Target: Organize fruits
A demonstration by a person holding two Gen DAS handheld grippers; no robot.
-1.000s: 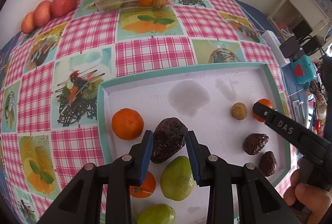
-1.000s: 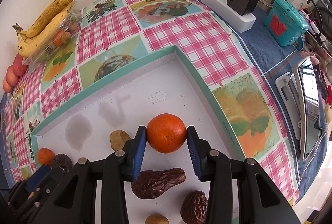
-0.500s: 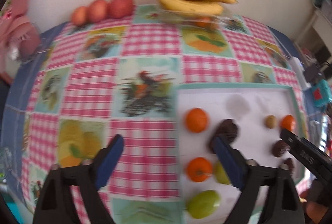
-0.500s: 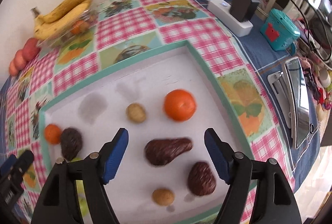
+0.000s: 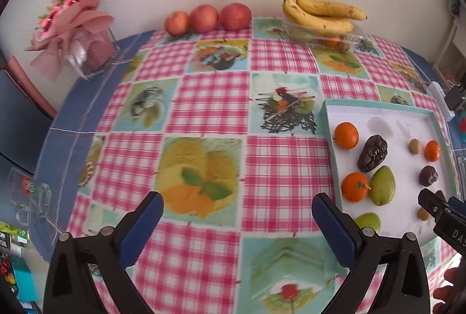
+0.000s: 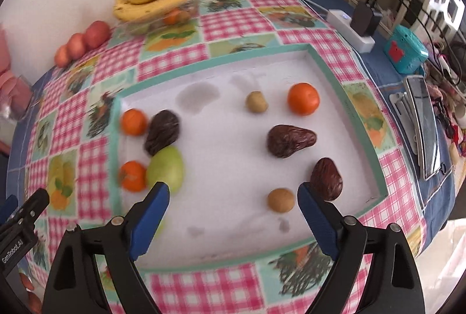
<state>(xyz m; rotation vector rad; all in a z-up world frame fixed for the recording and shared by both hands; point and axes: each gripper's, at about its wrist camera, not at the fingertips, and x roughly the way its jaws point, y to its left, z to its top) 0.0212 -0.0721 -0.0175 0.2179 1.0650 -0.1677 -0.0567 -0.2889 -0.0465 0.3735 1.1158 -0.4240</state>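
Note:
A white tray with a teal rim (image 6: pixel 346 92) (image 5: pixel 378 106) holds the fruit. On its left side lie two oranges (image 6: pixel 134 122) (image 6: pixel 132 175), a dark wrinkled fruit (image 6: pixel 162 132) and a green fruit (image 6: pixel 166 168). On its right side lie an orange (image 6: pixel 303 98), two dark fruits (image 6: pixel 289 140) (image 6: pixel 326 178) and two small brown fruits (image 6: pixel 256 102) (image 6: pixel 281 200). My right gripper (image 6: pixel 233 215) is open above the tray's near edge, holding nothing. My left gripper (image 5: pixel 237 223) is open over the tablecloth, left of the tray, empty.
Bananas (image 5: pixel 320 12) rest on a clear box of fruit by the wall, with three apples (image 5: pixel 206 18) beside them. A pink bouquet (image 5: pixel 72 23) and a glass mug (image 5: pixel 27 197) stand at the left. A power strip (image 6: pixel 349 28), teal gadget (image 6: pixel 406 52) and tablet (image 6: pixel 422 124) lie right of the tray.
Both grippers opened and pulled back. The left let go of the dark fruit and swung left over the cloth. The right released the orange, which now rests in the tray.

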